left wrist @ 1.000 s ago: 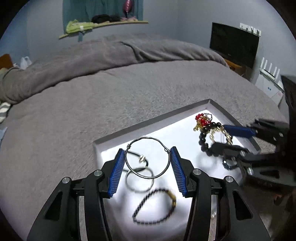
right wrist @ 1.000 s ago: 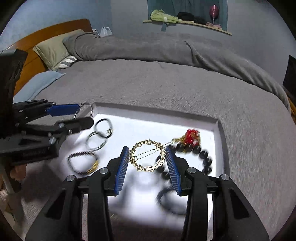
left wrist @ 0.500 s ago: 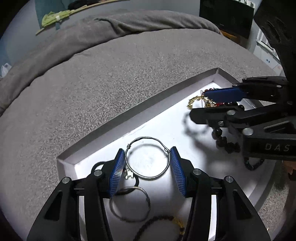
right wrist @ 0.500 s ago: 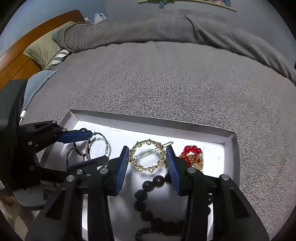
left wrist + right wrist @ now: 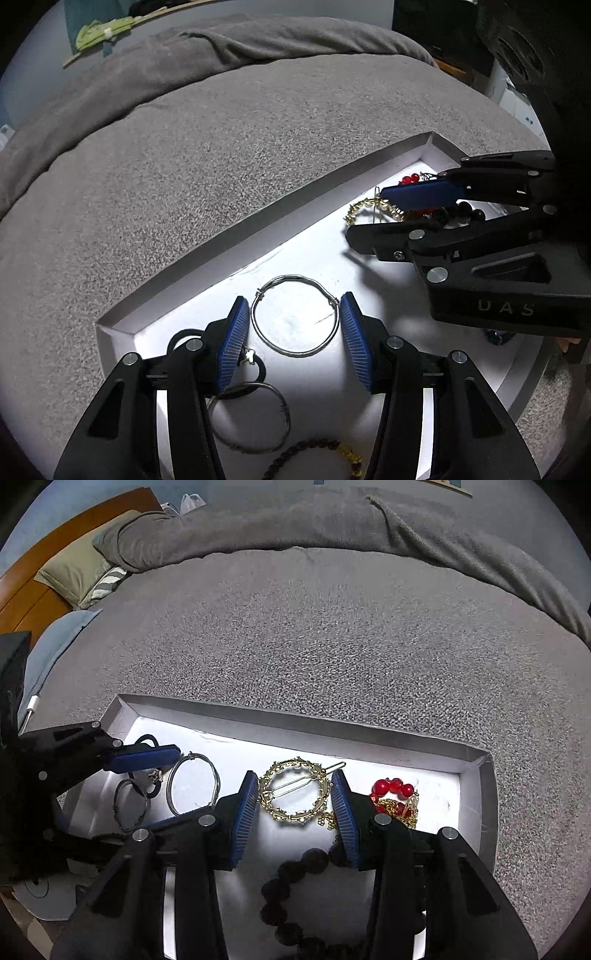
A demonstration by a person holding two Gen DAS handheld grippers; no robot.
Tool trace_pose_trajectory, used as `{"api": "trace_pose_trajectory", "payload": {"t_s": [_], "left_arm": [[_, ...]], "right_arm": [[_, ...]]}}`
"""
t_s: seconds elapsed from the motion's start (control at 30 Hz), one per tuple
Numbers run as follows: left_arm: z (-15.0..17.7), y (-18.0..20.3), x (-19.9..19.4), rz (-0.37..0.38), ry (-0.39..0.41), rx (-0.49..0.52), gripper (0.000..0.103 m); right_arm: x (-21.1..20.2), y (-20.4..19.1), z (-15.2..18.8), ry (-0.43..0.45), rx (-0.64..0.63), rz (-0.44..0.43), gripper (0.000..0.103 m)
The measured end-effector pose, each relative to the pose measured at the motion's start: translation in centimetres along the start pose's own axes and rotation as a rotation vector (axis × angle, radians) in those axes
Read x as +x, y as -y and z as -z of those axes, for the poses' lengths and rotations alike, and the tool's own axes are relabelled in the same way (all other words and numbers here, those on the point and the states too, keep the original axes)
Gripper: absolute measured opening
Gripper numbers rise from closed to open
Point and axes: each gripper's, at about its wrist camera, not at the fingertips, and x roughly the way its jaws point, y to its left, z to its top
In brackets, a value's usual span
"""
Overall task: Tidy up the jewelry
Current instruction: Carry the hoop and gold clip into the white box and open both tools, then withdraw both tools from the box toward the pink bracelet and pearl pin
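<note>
The room was dim; the white tray (image 5: 424, 157) glared under overhead light, gripper shadows fell sharp, and fisheye edges curved into black.

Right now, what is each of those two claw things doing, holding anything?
Left gripper: shut on the silver wire hoop, held over the tray.
Right gripper: shut on the round gold hair clip.

red beads (image 5: 392, 788), gold hair clip (image 5: 295, 792), grey blanket (image 5: 332, 646)

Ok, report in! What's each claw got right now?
Left gripper shut on silver wire bangle. Right gripper shut on gold circle hair clip. Both over white tray. Nothing blocking.
</note>
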Motion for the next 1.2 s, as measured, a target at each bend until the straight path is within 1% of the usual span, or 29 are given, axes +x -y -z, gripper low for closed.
{"api": "trace_pose_trajectory", "payload": {"t_s": [0.07, 0.13, 0.2, 0.3, 0.4, 0.47, 0.5, 0.53, 0.6, 0.63, 0.67, 0.7, 0.8, 0.87, 0.9, 1.07, 1.13, 1.2], "left_arm": [[0.1, 0.1, -0.2, -0.002, 0.01, 0.002, 0.054], [0.1, 0.1, -0.6, -0.008, 0.026, 0.001, 0.054], [0.0, 0.0, -1.0, 0.0, 0.037, -0.007, 0.055], [0.2, -0.5, -2.1, 0.007, 0.059, -0.033, 0.061], [0.9, -0.9, -3.3, -0.012, 0.076, -0.046, 0.061], [1.5, -1.0, -4.1, -0.006, 0.088, -0.061, 0.061], [1.8, -1.0, -4.6, -0.006, 0.094, -0.068, 0.062], [2.3, -1.1, -5.2, -0.011, 0.101, -0.077, 0.067], [3.1, -1.0, -6.1, -0.009, 0.115, -0.091, 0.07], [3.5, -0.9, -6.6, -0.01, 0.12, -0.1, 0.07], [3.7, -0.9, -6.9, -0.007, 0.123, -0.105, 0.07], [4.2, -0.7, -7.6, -0.004, 0.129, -0.115, 0.07], [5.3, -0.3, -9.1, -0.019, 0.149, -0.125, 0.074], [6.1, 0.2, -10.0, -0.031, 0.163, -0.124, 0.074], [6.5, 0.5, -10.5, -0.04, 0.173, -0.126, 0.074], [8.1, 1.5, -12.3, -0.066, 0.201, -0.138, 0.074], [8.8, 1.9, -12.9, -0.061, 0.211, -0.145, 0.075], [9.5, 2.3, -13.4, -0.069, 0.216, -0.153, 0.075]], "right_arm": [[-0.3, 0.1, 0.0, 0.013, 0.004, 0.007, 0.043], [-0.5, 0.2, -0.1, 0.02, 0.016, -0.001, 0.047], [-1.1, 0.4, -0.1, 0.029, 0.024, 0.001, 0.047], [-2.3, 0.7, 0.0, 0.049, 0.037, -0.007, 0.047], [-3.4, 0.9, 0.2, 0.063, 0.054, -0.009, 0.047], [-4.4, 1.2, 0.6, 0.072, 0.075, -0.014, 0.048], [-4.9, 1.4, 0.9, 0.076, 0.083, -0.014, 0.048], [-5.3, 1.5, 1.1, 0.078, 0.088, -0.014, 0.048], [-6.3, 1.4, 1.7, 0.085, 0.096, -0.008, 0.048], [-7.2, 1.3, 2.2, 0.094, 0.095, -0.001, 0.049], [-7.8, 1.1, 2.6, 0.101, 0.094, 0.002, 0.054], [-8.5, 0.9, 3.1, 0.111, 0.091, 0.006, 0.056], [-10.5, 0.1, 4.7, 0.143, 0.081, 0.028, 0.057], [-11.8, -0.2, 5.9, 0.17, 0.077, 0.041, 0.064], [-12.3, -0.3, 6.3, 0.182, 0.077, 0.051, 0.066], [-14.5, -1.1, 9.2, 0.228, 0.082, 0.086, 0.066], [-15.0, -1.4, 10.1, 0.238, 0.082, 0.091, 0.067], [-15.5, -1.7, 10.7, 0.25, 0.079, 0.101, 0.073]]}}
